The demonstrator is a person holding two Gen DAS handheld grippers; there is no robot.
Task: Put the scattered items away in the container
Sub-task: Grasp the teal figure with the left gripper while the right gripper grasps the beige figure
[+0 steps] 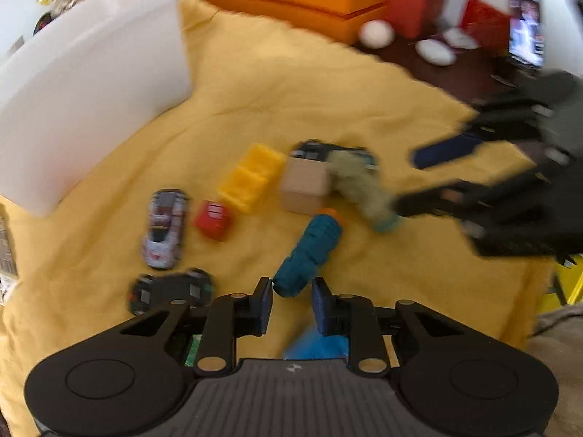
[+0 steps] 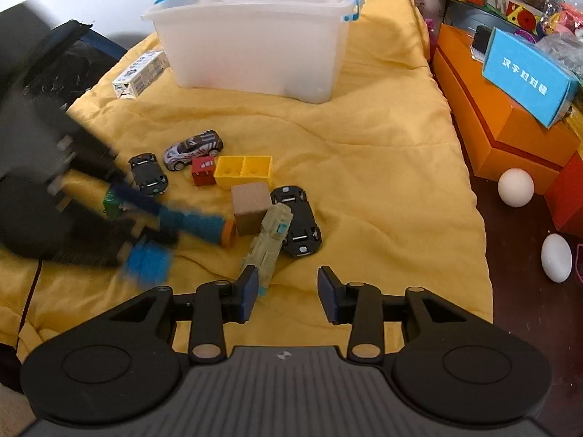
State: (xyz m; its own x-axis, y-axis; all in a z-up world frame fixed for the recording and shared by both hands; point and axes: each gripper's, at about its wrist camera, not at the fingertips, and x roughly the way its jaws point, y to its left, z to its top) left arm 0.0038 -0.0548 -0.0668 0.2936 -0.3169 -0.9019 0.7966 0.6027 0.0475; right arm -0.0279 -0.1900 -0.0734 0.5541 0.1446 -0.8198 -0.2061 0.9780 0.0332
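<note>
On the yellow blanket [image 2: 364, 167], your left gripper [image 1: 292, 293] sat parted around the teal toy's [image 1: 309, 251] near end; your right gripper [image 2: 288, 291] gaped beside the pale-green toy [image 2: 271, 240], well short of the white container [image 2: 255, 47].

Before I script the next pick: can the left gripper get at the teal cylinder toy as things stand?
Probably yes. The left gripper is open, and the near end of the teal cylinder toy lies just ahead of its fingertips on the yellow blanket, with nothing between them.
</note>
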